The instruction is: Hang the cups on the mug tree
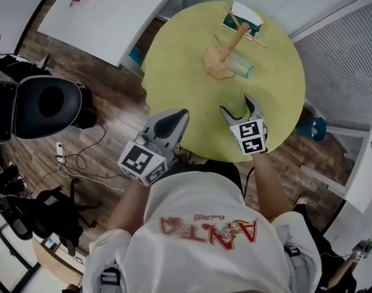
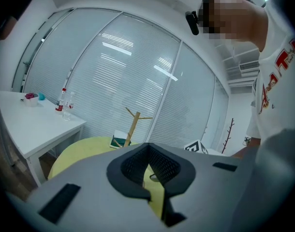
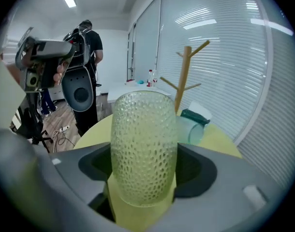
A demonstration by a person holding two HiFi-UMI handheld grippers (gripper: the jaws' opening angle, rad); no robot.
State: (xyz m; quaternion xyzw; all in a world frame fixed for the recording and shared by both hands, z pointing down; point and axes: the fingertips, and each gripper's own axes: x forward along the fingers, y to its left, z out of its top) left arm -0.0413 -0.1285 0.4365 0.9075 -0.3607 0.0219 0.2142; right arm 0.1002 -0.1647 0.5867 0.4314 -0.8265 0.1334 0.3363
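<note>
We are clasping the dimpled cup [image 3: 143, 149] in the right gripper [image 1: 236, 104] at the table's [image 1: 174, 60] near edge, ready to carry it to the tree [image 1: 233, 41] by the far edge, while keeping the left gripper [image 1: 178, 116] closed, empty and clear.

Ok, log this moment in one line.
right tool: shut on dimpled cup | left tool: shut, empty | mug tree: bare | green cup: lying by base
</note>
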